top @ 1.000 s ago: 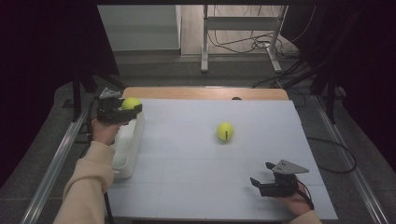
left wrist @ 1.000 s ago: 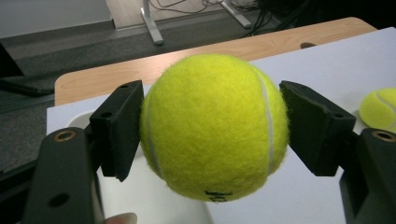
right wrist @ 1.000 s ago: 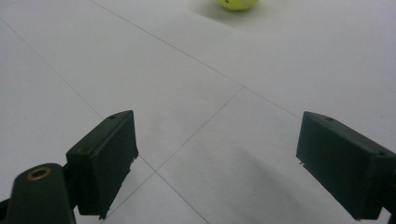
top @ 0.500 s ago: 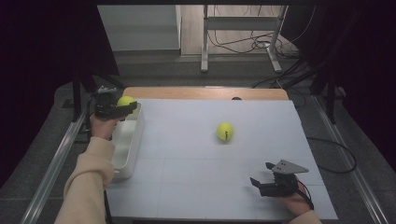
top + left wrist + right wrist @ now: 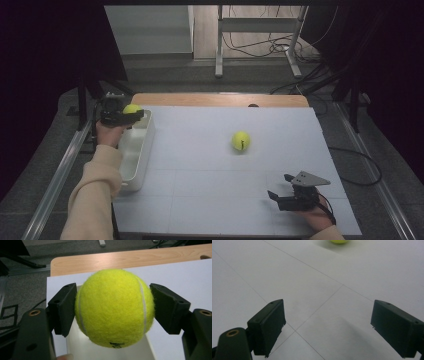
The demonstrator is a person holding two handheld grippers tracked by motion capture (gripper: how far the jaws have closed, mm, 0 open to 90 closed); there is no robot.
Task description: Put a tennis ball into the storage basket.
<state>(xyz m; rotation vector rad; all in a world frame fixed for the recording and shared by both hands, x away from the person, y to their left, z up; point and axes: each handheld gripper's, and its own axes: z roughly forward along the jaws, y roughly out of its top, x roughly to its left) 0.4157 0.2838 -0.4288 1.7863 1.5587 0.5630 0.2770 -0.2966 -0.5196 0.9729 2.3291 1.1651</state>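
My left gripper (image 5: 131, 114) is shut on a yellow tennis ball (image 5: 131, 108), held over the far end of the white tray (image 5: 135, 160) at the table's left edge. In the left gripper view the tennis ball (image 5: 114, 307) sits squeezed between both black pads, with the tray (image 5: 75, 345) just below it. A second tennis ball (image 5: 241, 141) lies loose on the white mat, right of centre. My right gripper (image 5: 280, 187) rests low near the front right corner, its jaws open and nothing between them. In the right gripper view the loose ball (image 5: 339, 241) peeks in at the top edge.
The white mat (image 5: 210, 200) covers most of the wooden table (image 5: 210, 99). Metal rails (image 5: 60, 170) run along both sides, and cables (image 5: 360, 165) lie on the floor to the right. A person's sleeve (image 5: 92, 195) reaches in along the tray.
The left gripper has carried its ball a little leftward and down, over the tray's far end. The right gripper and the loose ball have stayed put.
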